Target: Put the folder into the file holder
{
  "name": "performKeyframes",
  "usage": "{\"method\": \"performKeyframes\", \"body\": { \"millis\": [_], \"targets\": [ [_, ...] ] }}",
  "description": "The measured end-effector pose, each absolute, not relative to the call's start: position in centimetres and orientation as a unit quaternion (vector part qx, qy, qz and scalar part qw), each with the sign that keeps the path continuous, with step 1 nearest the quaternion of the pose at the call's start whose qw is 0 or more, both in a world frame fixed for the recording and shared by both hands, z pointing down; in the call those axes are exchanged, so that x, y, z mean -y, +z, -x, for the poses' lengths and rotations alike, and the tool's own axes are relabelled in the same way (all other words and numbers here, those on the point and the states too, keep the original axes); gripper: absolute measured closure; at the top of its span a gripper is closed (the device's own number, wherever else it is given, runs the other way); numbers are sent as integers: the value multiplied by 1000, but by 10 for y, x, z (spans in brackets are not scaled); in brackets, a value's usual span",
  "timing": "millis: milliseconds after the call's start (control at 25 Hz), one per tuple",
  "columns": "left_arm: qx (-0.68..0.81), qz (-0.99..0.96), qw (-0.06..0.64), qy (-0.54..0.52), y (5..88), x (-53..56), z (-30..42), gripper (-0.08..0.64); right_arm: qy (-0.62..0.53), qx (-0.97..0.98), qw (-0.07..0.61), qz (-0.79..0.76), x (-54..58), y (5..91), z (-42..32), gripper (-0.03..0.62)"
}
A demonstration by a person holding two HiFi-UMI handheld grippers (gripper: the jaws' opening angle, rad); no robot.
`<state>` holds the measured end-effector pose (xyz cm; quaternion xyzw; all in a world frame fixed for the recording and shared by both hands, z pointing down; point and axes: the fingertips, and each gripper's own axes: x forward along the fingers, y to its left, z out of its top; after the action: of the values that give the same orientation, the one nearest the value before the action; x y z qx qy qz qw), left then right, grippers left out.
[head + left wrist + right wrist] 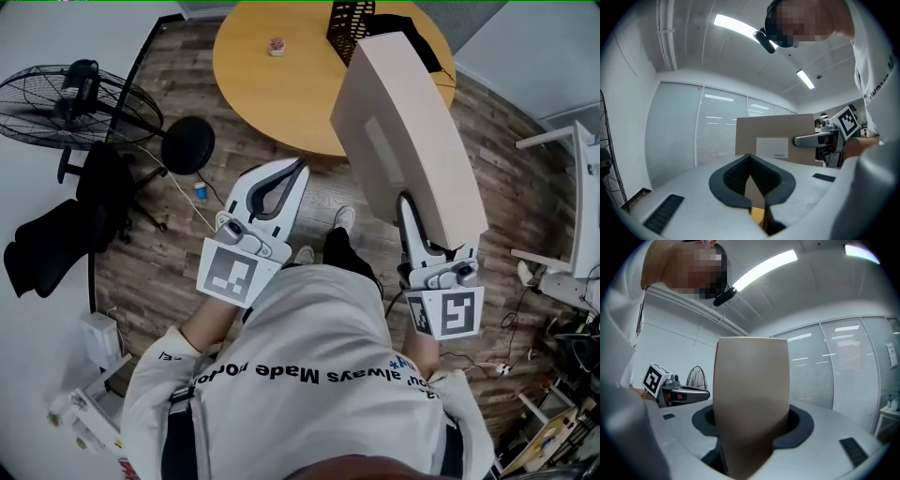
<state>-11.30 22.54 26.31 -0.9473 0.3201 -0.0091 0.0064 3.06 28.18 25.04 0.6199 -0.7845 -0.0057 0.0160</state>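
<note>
Nearest, the right gripper (pixel 409 208) has its fingers clamped on the beige folder (pixel 408 131), which reaches toward 12 o'clock. The left gripper (pixel 298 169), at 9 o'clock of it, has its fingers together on nothing. Beyond, a black mesh file holder (pixel 349 26) stands on the round bench (pixel 272 94), its contents unclear. A fan (pixel 75 103) stands at 10 o'clock.

A white shirt (pixel 309 417), low in the middle of the head view, carries a line of dark print that is upside down in the frame. Only "always Made" can be read. At the centre of the left gripper view, the white label (pixel 772 148) on the folder (pixel 773 127) bears print too small to read.
</note>
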Motion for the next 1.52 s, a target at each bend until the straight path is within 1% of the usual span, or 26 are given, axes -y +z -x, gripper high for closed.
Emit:
{"method": "performKeyframes", "body": {
  "millis": [720, 1520],
  "targets": [
    [-329, 944, 3, -25, 267, -151, 25, 537, 3, 789, 12, -614, -203, 254, -123, 307],
    [-348, 937, 3, -29, 273, -105, -41, 537, 2, 804, 9, -595, -150, 259, -192, 307]
  ]
}}
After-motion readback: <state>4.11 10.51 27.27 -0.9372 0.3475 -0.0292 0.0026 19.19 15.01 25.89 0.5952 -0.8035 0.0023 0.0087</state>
